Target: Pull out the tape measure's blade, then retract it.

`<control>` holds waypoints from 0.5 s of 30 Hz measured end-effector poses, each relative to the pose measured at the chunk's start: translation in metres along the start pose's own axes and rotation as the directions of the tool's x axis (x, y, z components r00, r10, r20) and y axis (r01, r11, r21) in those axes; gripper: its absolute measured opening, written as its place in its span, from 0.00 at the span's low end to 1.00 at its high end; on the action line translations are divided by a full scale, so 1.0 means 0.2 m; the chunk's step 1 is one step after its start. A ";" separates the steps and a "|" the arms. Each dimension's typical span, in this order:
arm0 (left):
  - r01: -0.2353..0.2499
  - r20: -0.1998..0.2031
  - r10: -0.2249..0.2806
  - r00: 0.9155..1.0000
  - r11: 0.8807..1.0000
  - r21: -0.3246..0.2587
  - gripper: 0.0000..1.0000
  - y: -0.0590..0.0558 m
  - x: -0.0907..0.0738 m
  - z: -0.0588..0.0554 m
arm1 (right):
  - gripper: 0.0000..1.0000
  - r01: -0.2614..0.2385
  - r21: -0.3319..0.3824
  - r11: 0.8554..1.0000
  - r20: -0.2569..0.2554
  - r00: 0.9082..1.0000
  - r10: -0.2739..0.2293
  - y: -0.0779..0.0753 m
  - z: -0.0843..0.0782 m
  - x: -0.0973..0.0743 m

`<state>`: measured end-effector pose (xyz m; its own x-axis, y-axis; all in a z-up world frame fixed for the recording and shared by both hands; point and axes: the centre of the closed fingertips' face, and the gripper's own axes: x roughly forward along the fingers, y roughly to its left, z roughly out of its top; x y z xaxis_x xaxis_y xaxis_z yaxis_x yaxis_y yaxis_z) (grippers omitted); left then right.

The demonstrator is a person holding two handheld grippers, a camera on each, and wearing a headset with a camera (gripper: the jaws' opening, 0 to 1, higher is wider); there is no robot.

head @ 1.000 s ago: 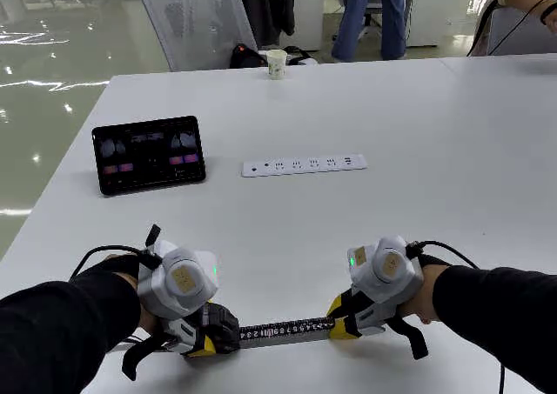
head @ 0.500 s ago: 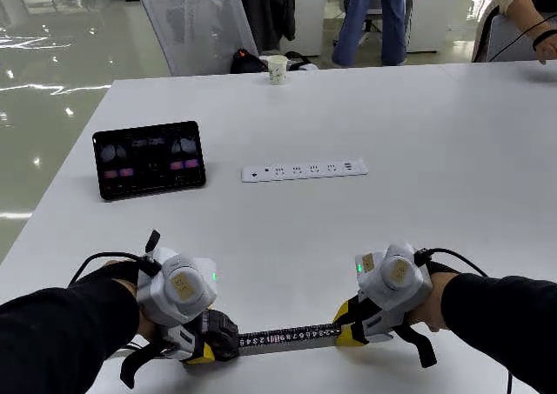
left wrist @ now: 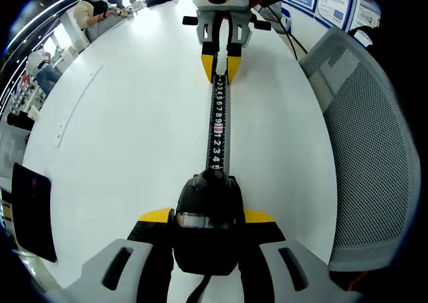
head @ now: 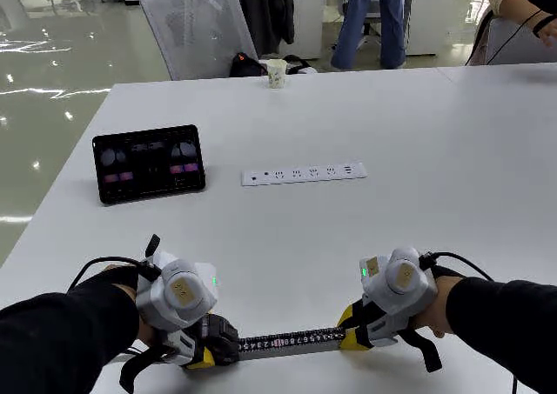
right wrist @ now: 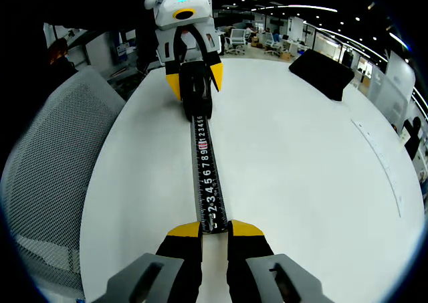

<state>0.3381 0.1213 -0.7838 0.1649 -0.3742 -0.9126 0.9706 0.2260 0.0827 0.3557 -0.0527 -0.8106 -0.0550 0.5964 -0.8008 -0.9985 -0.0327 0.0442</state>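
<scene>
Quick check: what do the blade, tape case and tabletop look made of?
Blade: thin dark strip, printed white numerals, probably coated metal. Tape case: black, slightly glossy highlight, looks like moulded plastic or rubber. Tabletop: smooth white, faint sheen, probably laminate.

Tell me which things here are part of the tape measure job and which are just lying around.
In the job:
- tape measure case, held in the left gripper
- blade, pulled out, its tip in the right gripper

Lying about:
- tablet
- power strip
- paper cup
- mesh chair
</scene>
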 end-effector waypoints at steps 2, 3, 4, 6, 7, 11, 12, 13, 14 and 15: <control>0.000 0.000 0.000 1.000 1.000 0.000 0.31 0.00 0.00 0.00 | 0.10 0.000 0.000 1.000 0.000 1.000 0.000 0.00 0.00 0.00; 0.000 0.000 0.000 1.000 1.000 0.000 0.31 0.00 0.00 0.00 | 0.10 0.000 0.002 1.000 0.001 1.000 0.000 0.00 -0.01 -0.01; 0.000 0.001 0.000 1.000 1.000 0.000 0.31 0.00 0.00 0.00 | 0.10 0.000 0.004 1.000 0.002 1.000 0.000 0.00 -0.01 -0.01; -0.001 0.001 0.001 1.000 1.000 -0.001 0.31 0.00 0.00 0.00 | 0.10 -0.001 0.006 1.000 0.006 1.000 0.000 -0.01 -0.01 -0.02; -0.001 0.001 0.001 1.000 1.000 0.000 0.31 0.00 0.00 0.00 | 0.10 -0.001 0.007 1.000 0.006 1.000 0.001 0.00 -0.01 -0.02; 0.002 0.000 -0.002 1.000 1.000 -0.001 0.31 0.00 0.00 0.00 | 0.10 0.004 -0.006 1.000 0.004 1.000 -0.004 0.00 -0.02 -0.03; 0.003 -0.001 -0.003 1.000 1.000 0.000 0.31 0.00 0.00 0.00 | 0.10 0.004 -0.005 1.000 0.005 1.000 -0.004 0.00 -0.03 -0.03; 0.005 -0.001 -0.005 1.000 1.000 0.001 0.31 0.00 0.00 0.00 | 0.10 0.004 -0.002 1.000 0.006 1.000 -0.004 0.00 -0.03 -0.03; 0.006 -0.001 -0.006 1.000 1.000 0.000 0.31 0.00 0.00 0.00 | 0.10 0.004 0.003 1.000 0.007 1.000 -0.004 0.00 -0.04 -0.04; 0.007 -0.001 -0.007 1.000 1.000 0.000 0.31 0.00 0.00 0.00 | 0.10 0.005 0.006 1.000 0.006 1.000 -0.005 0.00 -0.04 -0.04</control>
<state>0.3384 0.1207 -0.7842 0.1582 -0.3746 -0.9136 0.9716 0.2239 0.0764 0.3561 -0.0644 -0.8089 -0.0504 0.6013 -0.7974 -0.9987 -0.0252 0.0441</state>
